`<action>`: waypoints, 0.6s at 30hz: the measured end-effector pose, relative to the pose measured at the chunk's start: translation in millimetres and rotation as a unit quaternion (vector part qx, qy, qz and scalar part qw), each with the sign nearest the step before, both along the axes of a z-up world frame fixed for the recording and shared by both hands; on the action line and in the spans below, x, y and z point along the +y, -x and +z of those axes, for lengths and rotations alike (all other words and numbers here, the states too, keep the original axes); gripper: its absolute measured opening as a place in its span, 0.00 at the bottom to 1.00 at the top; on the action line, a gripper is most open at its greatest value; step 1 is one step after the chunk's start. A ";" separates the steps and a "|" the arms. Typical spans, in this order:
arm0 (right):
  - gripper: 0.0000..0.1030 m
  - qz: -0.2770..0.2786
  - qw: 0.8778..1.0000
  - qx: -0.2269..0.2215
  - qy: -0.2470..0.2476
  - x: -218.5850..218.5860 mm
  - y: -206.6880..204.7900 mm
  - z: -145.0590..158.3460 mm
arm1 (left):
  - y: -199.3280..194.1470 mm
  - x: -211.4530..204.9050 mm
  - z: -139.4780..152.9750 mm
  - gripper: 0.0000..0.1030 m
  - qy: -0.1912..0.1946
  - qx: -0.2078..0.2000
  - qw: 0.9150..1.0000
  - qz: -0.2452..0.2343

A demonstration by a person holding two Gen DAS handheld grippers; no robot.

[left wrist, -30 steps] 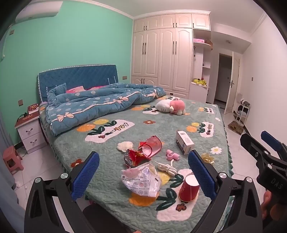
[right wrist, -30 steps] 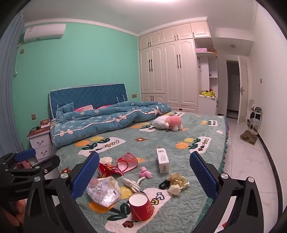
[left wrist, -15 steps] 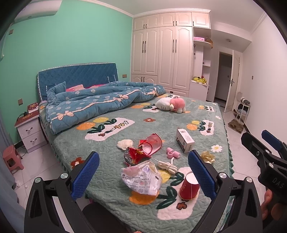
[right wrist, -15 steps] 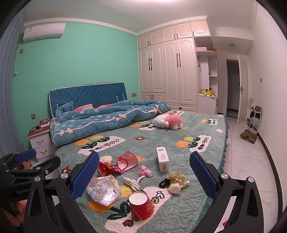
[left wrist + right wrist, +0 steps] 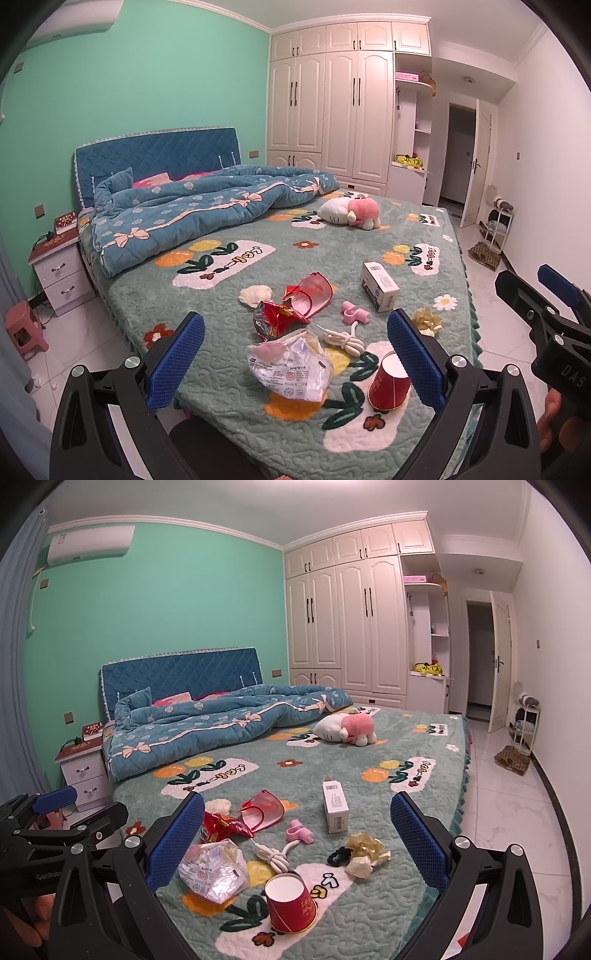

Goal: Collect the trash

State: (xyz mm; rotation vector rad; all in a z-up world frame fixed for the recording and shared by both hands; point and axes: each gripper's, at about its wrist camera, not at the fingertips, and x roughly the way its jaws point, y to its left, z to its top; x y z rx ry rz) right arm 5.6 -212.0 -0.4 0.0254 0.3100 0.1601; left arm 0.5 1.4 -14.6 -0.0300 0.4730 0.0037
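Trash lies scattered on the bed [image 5: 221, 295] near its foot: a crumpled plastic bag [image 5: 291, 371], red paper cup [image 5: 388, 384], red wrapper [image 5: 275, 319]. Left gripper [image 5: 295, 354] and right gripper [image 5: 297, 836] gape wide, empty; the cup's base is partly hidden behind a left finger.

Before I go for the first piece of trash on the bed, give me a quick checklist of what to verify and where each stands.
1. Left gripper open and holding nothing: ok.
2. Right gripper open and holding nothing: ok.
3. Nearest trash unobstructed: ok. The crumpled clear plastic bag and the upside-down red paper cup lie at the near edge of the bed.
4. Non-trash set apart from the trash: not ok. The white cable and pink clip lie among the wrappers.
5. Bin or bag to drop the trash into: cannot tell, none shows in either view.
6. The two grippers apart: ok, each sits at the edge of the other's view.
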 end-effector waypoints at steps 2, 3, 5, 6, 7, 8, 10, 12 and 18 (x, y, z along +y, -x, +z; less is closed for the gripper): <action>0.96 -0.001 1.000 0.000 0.000 0.2 0.2 -0.5 | -0.8 0.0 1.4 0.95 0.000 0.001 1.000 -0.001; 0.96 -0.002 1.000 0.001 -0.001 -0.8 -0.7 -0.5 | -0.8 -0.2 1.1 0.95 0.000 0.002 1.000 -0.001; 0.96 -0.003 1.000 0.003 -0.002 -1.8 -2.8 -1.8 | -3.5 -0.9 -1.0 0.95 -0.002 0.005 1.000 -0.003; 0.96 -0.003 1.000 0.004 -0.002 -2.2 -3.6 -1.4 | -3.7 -1.0 -1.5 0.95 -0.002 0.006 1.000 -0.004; 0.96 -0.003 1.000 0.004 -0.002 -2.2 -4.1 -1.7 | -3.7 -0.9 -1.4 0.95 -0.002 0.006 1.000 -0.004; 0.96 -0.002 1.000 0.004 -0.001 -2.0 -4.7 -1.7 | -3.7 -0.9 -1.6 0.95 -0.002 0.006 1.000 -0.004; 0.96 -0.002 1.000 0.005 -0.001 -2.3 -5.3 -1.6 | -4.3 -1.3 -3.0 0.95 -0.002 0.007 1.000 -0.004; 0.96 -0.002 1.000 0.005 -0.002 -2.1 -4.8 -1.9 | -4.7 -1.4 -3.3 0.95 -0.003 0.009 1.000 -0.005; 0.96 -0.002 1.000 0.005 -0.001 -2.5 -5.8 -2.2 | -5.5 -0.8 -4.5 0.95 -0.004 0.011 1.000 -0.005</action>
